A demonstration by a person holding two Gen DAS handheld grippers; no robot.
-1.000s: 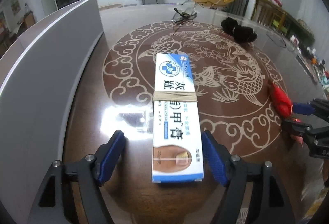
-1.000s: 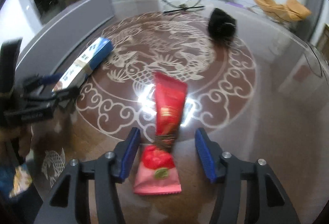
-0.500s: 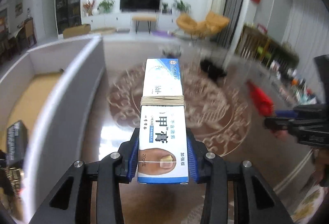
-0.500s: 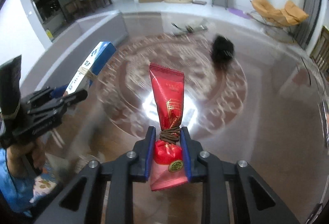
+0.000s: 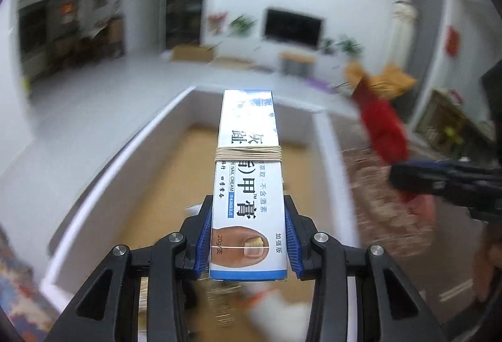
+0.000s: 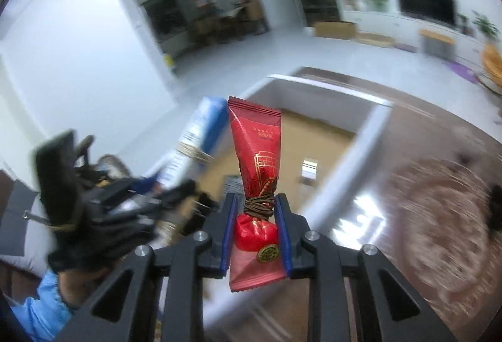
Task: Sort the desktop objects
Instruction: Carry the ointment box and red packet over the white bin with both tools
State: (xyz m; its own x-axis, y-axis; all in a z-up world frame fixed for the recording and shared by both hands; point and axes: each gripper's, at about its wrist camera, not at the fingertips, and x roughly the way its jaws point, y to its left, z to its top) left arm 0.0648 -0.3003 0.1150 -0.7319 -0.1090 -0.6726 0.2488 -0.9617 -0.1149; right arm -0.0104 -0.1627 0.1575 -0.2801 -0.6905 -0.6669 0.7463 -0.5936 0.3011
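Note:
My left gripper (image 5: 248, 235) is shut on a white and blue nail cream box (image 5: 248, 172) with a rubber band round its middle. The box sticks out forward, in the air above a white-walled bin (image 5: 103, 179) with a tan floor. My right gripper (image 6: 254, 229) is shut on a red sachet bundle (image 6: 255, 150) tied with brown cord at its waist. It too hangs over the bin (image 6: 354, 160). In the left wrist view the red sachets (image 5: 382, 128) and the right gripper (image 5: 404, 177) show at the right. The nail cream box (image 6: 200, 135) and left gripper (image 6: 175, 194) appear at the left of the right wrist view.
Small light items (image 6: 309, 169) lie on the bin's floor. The brown table with its pale fish pattern (image 6: 439, 216) spreads to the right of the bin. A black object (image 6: 495, 210) sits at its far right. A hand in a blue sleeve (image 6: 40, 307) holds the left gripper.
Both grippers closed on their objects on the table, lifted them, and swung left until they hang over the white bin. The box and the sachets left the tabletop.

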